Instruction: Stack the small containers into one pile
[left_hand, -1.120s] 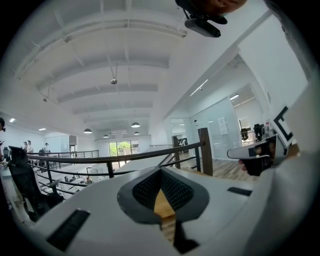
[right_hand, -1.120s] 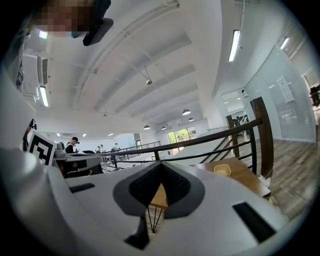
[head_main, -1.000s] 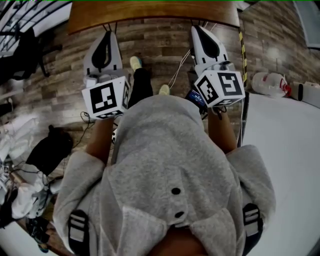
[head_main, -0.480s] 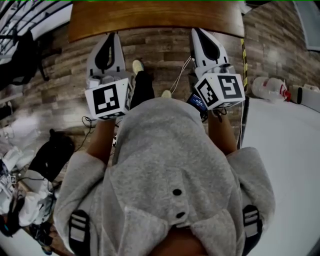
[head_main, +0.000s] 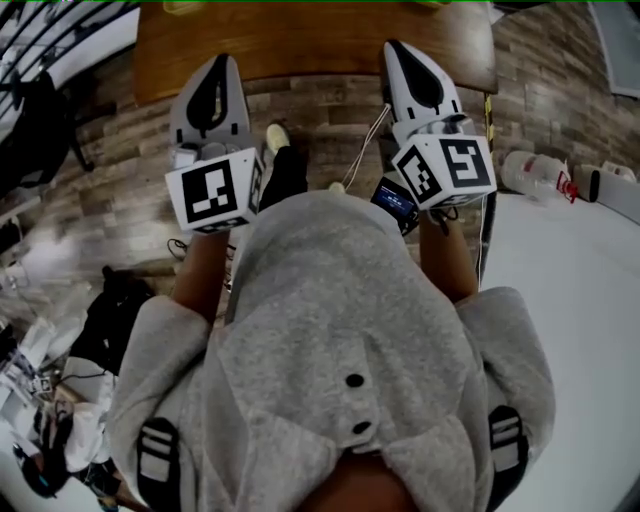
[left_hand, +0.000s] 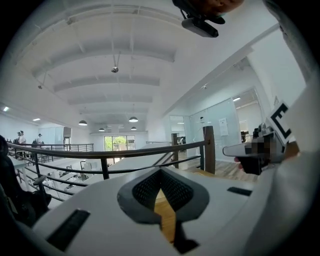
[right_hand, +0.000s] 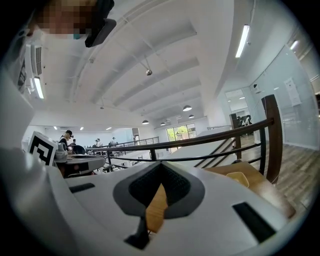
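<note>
both grippers clenched, nothing in either.

left gripper (head_main: 221, 62) up over the floor, tips at near edge of wooden table (head_main: 300, 40). in left gripper view, left gripper (left_hand: 160, 174) jaws tip-to-tip, only table wood showing thru the gap below the pads.

right gripper (head_main: 393, 47) in same pose, roughly level w/ left, tips just over table edge. in right gripper view, right gripper (right_hand: 161, 169) jaws together, empty. side by side, well apart, marker cubes (head_main: 212, 192) facing the head cam.

task item: one small container (right_hand: 239, 178), pale yellow, squarish, open side up, sitting on table ahead and to the right of right gripper, clear of it. can't tell about other containers: only yellowish slivers at top edge of head view, too cropped to id.

surroundings: black railing (right_hand: 210, 142) past the table, open hall w/ ceiling lamps (right_hand: 187, 108) beyond. grey hoodie (head_main: 340, 330) filling lower head view. plank floor (head_main: 330, 110) under the grippers, shoe (head_main: 272, 134) between them.
</note>
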